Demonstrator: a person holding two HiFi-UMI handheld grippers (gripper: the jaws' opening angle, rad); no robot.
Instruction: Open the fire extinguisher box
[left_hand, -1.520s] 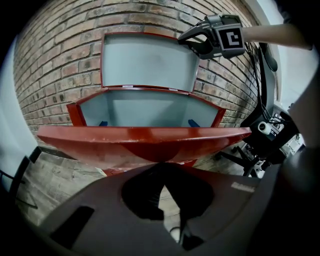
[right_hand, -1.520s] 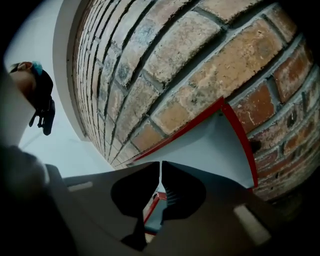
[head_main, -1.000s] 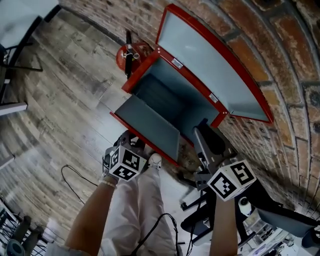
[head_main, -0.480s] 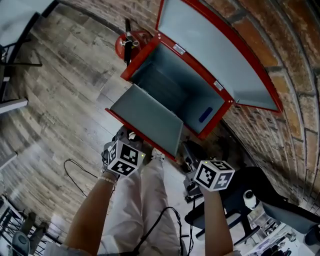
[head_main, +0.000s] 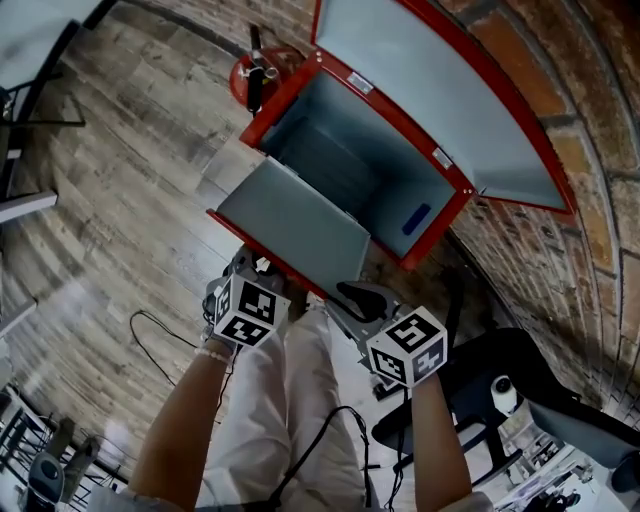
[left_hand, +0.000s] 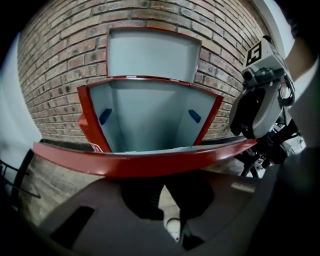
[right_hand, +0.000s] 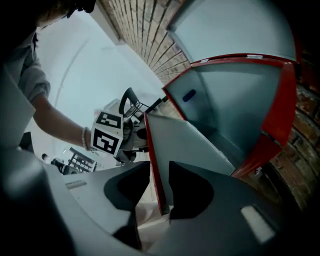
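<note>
Site: brick wall, plank floor.

The fire extinguisher box is red with a grey inside and stands on the floor against the wall. Its lid is raised and leans back on the bricks. The front flap is swung down and out towards the person. A small blue patch shows on an inner side wall.

Surroundings:
- A red fire extinguisher with a black top stands just beside the box's far corner, on the floor by the wall.
- A dark office chair stands close on the right, near the box's right corner and the right arm.
- A thin cable loops on the floor to the left, well apart from the box.
- The person's pale trousers fill the space between the two arms, just under the flap's free edge.

Left tongs: these sit at the near left part of the flap's free edge. In the left gripper view the flap's red rim runs crosswise just beyond the tips. The tips look drawn together, with only a slit lower down that shows a shoe. Nothing is between them. I cannot tell whether they touch the rim.

Right tongs: these are at the flap's near right corner. The jaws are partly apart and have just been opening. The flap's edge, with its red rim and grey face, stands upright in the gap, close against both sides. No firm pinch is evident.
</note>
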